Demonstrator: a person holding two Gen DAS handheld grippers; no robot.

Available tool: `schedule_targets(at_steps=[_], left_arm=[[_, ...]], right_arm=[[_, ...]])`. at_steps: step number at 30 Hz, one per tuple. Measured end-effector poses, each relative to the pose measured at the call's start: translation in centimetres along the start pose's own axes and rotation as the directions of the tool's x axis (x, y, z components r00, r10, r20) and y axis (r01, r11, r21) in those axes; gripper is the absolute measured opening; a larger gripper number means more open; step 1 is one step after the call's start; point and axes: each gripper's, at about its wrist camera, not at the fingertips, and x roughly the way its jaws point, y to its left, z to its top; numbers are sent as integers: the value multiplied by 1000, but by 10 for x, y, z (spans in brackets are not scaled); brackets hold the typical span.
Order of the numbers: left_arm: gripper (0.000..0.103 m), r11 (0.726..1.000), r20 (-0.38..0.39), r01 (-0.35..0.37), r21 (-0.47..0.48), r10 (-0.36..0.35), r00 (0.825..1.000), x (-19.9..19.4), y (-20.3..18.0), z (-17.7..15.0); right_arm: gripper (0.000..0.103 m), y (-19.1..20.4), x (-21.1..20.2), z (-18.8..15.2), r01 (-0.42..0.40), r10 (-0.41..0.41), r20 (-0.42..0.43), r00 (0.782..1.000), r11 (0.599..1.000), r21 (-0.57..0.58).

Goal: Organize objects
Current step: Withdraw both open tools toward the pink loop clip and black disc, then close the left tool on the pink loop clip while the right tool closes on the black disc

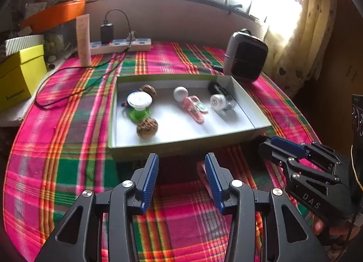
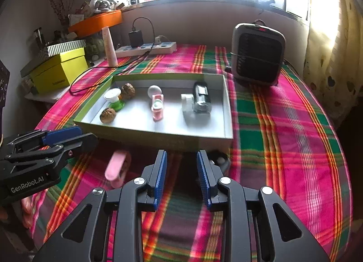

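A shallow green box (image 1: 181, 147) (image 2: 154, 136) with a white inside sits mid-table. It holds two walnuts (image 1: 147, 129) (image 2: 108, 115), a white-topped green piece (image 1: 138, 103), a white ball (image 1: 180, 93), a pink clip (image 1: 195, 108) (image 2: 157, 107), a white roll (image 1: 217, 102) and a black item (image 2: 200, 96). My left gripper (image 1: 182, 162) (image 2: 88, 137) is open just short of the box's front wall, nothing between its fingers. A pink object (image 1: 200, 170) (image 2: 115, 166) lies on the cloth by its right finger. My right gripper (image 2: 181, 156) (image 1: 266, 146) is open over bare cloth, a dark round object (image 2: 219, 159) just right of it.
A grey fan heater (image 1: 245, 55) (image 2: 258, 55) stands behind the box's right corner. A power strip (image 1: 120, 45) with a charger and a trailing cable lies at the back, a tall pale tube (image 1: 83, 39) beside it. A yellow box (image 1: 20, 73) sits off the left edge.
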Motion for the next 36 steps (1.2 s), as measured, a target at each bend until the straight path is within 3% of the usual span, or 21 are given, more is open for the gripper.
schedule_targets(at_steps=[14, 16, 17, 36], left_arm=[[48, 999, -80, 37, 22, -35, 996, 21, -19, -13], [50, 999, -82, 40, 25, -38, 996, 22, -20, -14], [50, 999, -83, 42, 24, -40, 996, 23, -20, -14], [52, 997, -107, 30, 70, -22, 994, 35, -31, -17]], right_arm=[[31, -27, 7, -13, 9, -6, -47, 999, 998, 62], [57, -27, 9, -13, 6, -3, -52, 999, 998, 60], [59, -27, 9, -13, 0, 3, -52, 999, 998, 58], [59, -40, 31, -7, 28, -18, -91, 996, 993, 114]])
